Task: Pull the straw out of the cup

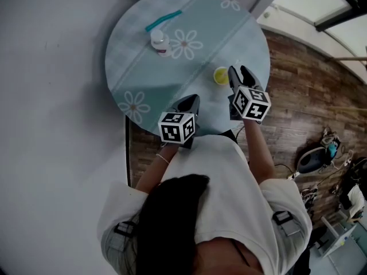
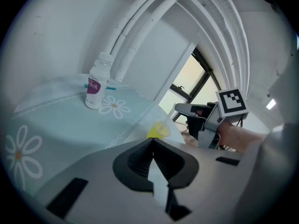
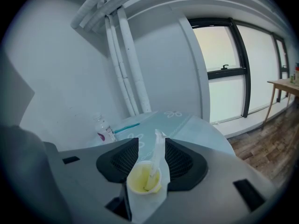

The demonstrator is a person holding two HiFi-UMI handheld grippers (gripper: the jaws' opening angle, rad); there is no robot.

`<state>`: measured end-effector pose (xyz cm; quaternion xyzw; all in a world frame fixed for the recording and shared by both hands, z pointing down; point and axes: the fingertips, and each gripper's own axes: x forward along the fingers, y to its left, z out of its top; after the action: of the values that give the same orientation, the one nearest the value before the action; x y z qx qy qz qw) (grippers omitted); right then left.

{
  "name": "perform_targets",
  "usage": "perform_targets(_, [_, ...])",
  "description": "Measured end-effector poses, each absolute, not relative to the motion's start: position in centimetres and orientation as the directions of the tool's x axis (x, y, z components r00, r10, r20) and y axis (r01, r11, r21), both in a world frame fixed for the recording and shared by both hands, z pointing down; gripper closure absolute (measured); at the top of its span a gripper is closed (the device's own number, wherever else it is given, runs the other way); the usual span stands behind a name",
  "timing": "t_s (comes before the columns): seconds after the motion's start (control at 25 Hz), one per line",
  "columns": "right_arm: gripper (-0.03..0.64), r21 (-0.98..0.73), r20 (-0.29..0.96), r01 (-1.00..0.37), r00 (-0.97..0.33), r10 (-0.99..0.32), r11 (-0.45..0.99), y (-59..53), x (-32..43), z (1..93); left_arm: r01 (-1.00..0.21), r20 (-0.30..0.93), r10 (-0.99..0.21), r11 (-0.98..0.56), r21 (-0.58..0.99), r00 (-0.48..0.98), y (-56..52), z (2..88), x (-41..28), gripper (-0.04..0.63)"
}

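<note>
On my left, the left claw sits closed and empty at the near edge of the table. Rightward, the cup stands near the table's right edge, untouched between the wide jaws of my right claw; I'd pinch the straw above the rim and draw along its lean. It's clear and thin, tilted in the small yellow cup.

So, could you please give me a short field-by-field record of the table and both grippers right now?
table: round, teal floral cloth
right gripper: jaws apart, not pressing
left gripper: jaws together, empty
cup: yellow, between the right gripper's jaws
straw: standing in the cup
bottle: upright, purple label
teal stick: lying beyond bottle
</note>
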<state>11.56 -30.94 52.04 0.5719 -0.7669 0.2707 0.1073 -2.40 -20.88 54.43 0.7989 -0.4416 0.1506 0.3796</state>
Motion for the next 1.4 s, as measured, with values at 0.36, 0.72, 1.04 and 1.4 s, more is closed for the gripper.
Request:
perform_targets(0.36, [0.457, -0.294, 0.509, -0.941, -0.302, -0.806, 0.167, -32.2, 12.0, 53.8, -0.824, 0.592, -0.580, -0.316, 0.470, 0.560, -21.2, 54.8, -2.5, 0.589])
perform_targets(0.72, [0.462, -0.292, 0.522, -0.941, -0.308, -0.796, 0.173, -32.9, 12.0, 54.8, -0.831, 0.599, -0.582, -0.305, 0.465, 0.550, -21.0, 54.9, -2.8, 0.589])
perform_targets(1.04, [0.531, -0.286, 0.530, -0.945, -0.294, -0.795, 0.158, -33.0, 12.0, 55.4, -0.841, 0.601, -0.598, -0.279, 0.464, 0.530, -21.0, 55.1, -3.5, 0.589])
perform_targets(1.4, [0.549, -0.276, 0.516, -0.945, -0.299, -0.803, 0.174, -33.3, 11.4, 55.0, -0.846, 0.604, -0.605, -0.262, 0.465, 0.519, -21.1, 55.2, -4.0, 0.589])
